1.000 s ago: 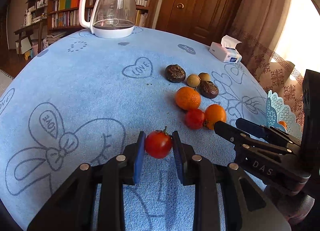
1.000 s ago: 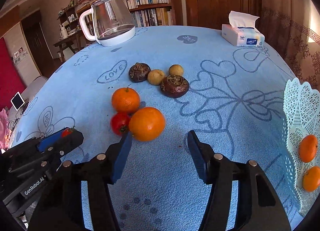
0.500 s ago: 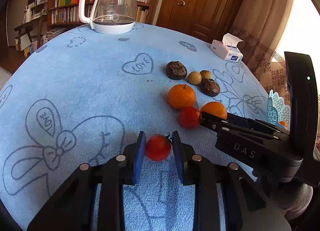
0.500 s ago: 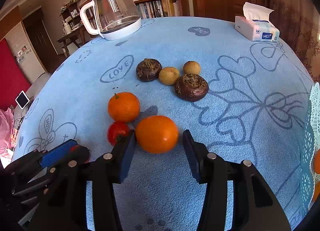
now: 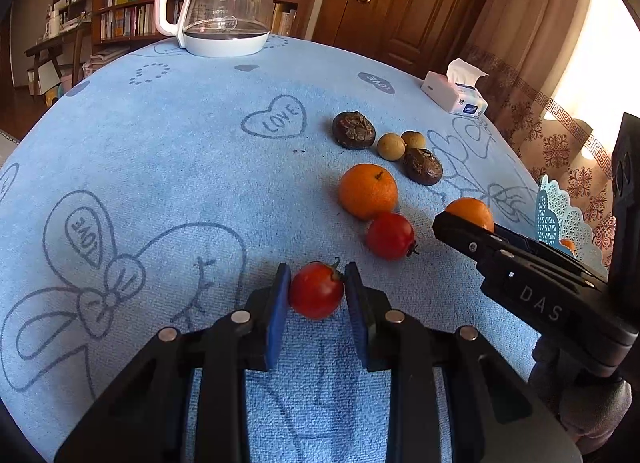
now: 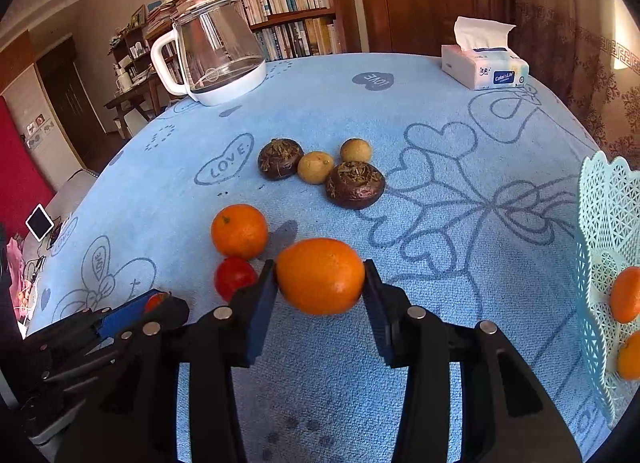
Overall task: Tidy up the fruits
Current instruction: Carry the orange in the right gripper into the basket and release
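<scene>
Right tongs (image 6: 320, 283) have just been closing round the big orange (image 6: 320, 275), now clamped and lifted off the desk (image 6: 460, 191). Left tongs (image 5: 316, 295) clenched on a tomato (image 5: 316, 289) near the front edge. Keep grip gentle, carry to the basket (image 6: 600, 223) at the right edge. Blue cloth; kettle (image 6: 216, 55), bookshelves behind.

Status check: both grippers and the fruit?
Left gripper shut on tomato. Right gripper has just been closing, now shut on orange. Basket to the right, path clear.
</scene>
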The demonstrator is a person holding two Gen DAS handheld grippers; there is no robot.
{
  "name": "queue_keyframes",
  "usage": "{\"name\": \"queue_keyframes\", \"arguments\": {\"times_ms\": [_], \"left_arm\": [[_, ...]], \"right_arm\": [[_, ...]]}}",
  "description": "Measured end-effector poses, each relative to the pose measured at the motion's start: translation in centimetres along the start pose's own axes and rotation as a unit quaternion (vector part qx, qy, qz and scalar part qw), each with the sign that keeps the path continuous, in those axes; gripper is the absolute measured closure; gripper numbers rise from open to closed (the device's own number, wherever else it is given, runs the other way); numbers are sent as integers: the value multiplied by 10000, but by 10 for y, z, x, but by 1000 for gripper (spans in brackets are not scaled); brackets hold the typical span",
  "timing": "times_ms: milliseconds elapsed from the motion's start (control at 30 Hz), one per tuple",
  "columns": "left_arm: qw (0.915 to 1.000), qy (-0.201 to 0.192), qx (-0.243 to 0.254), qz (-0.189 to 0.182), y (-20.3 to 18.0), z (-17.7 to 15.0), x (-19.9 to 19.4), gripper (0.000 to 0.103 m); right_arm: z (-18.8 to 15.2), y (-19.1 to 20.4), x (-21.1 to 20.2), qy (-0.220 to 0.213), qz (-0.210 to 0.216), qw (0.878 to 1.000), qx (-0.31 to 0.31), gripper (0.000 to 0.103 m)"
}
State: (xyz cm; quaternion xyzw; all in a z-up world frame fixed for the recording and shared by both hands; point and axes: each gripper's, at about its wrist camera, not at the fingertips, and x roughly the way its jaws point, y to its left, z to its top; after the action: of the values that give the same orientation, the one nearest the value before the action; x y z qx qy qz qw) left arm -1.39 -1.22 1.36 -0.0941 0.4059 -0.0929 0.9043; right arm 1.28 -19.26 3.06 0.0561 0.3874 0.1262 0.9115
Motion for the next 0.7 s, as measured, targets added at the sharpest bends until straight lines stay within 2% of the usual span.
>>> {"name": "queue_keyframes", "arguments": {"times_ms": [333, 500, 700], "left_arm": [[9999, 47, 71, 70, -3, -1, 2, 75], [10000, 16, 42, -40, -1, -2, 0, 76], [9999, -89, 30, -75, -1, -2, -5, 77]], "right_arm": [[-1, -23, -50, -618, -321, 9969, 354, 59], [-4, -41, -75, -936, -642, 9921, 539, 59], [-16, -72, -96, -1109, -950, 9848, 943, 59]]}}
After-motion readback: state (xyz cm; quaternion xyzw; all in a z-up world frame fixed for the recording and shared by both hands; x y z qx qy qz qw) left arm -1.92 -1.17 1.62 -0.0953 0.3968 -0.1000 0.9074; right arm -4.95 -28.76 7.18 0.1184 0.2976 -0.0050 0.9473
